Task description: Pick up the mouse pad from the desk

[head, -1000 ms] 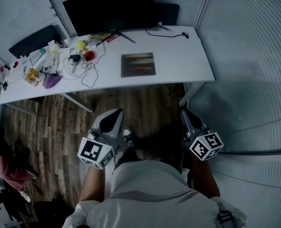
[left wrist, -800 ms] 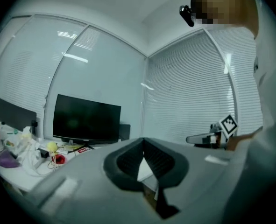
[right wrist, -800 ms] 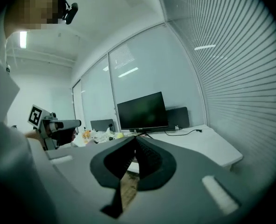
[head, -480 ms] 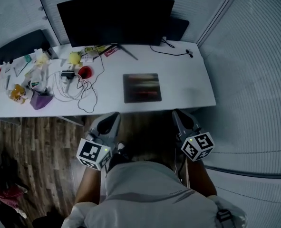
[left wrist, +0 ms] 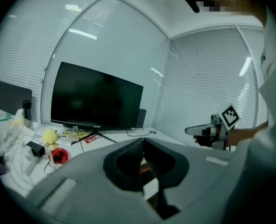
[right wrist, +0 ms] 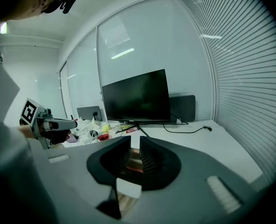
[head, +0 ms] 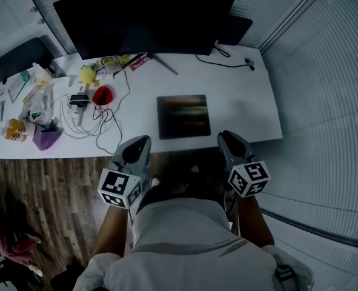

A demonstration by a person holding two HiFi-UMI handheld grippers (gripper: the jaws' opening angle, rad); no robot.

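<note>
The mouse pad [head: 183, 115], a dark square with reddish streaks, lies flat on the white desk [head: 245, 102] in front of the monitor. Both grippers hover side by side at the desk's front edge, short of the pad. My left gripper [head: 137, 145] is shut and empty, just left of the pad's near corner. My right gripper [head: 228, 139] is off the pad's near right corner. Its jaws have just been opening to a narrow gap with nothing gripped. In the right gripper view the mouse pad [right wrist: 134, 164] shows through that gap, beyond the right gripper [right wrist: 135, 141].
A wide black monitor [head: 145, 17] stands at the back of the desk. White cables, a red object [head: 103, 94], a yellow object [head: 86, 74] and a purple bag [head: 45, 137] clutter the left half. A black cable [head: 224, 56] lies back right. Blinds line the right wall.
Both grippers have come forward from over the wooden floor up to the desk's front edge. The right jaws have parted slightly; the left stay shut.
</note>
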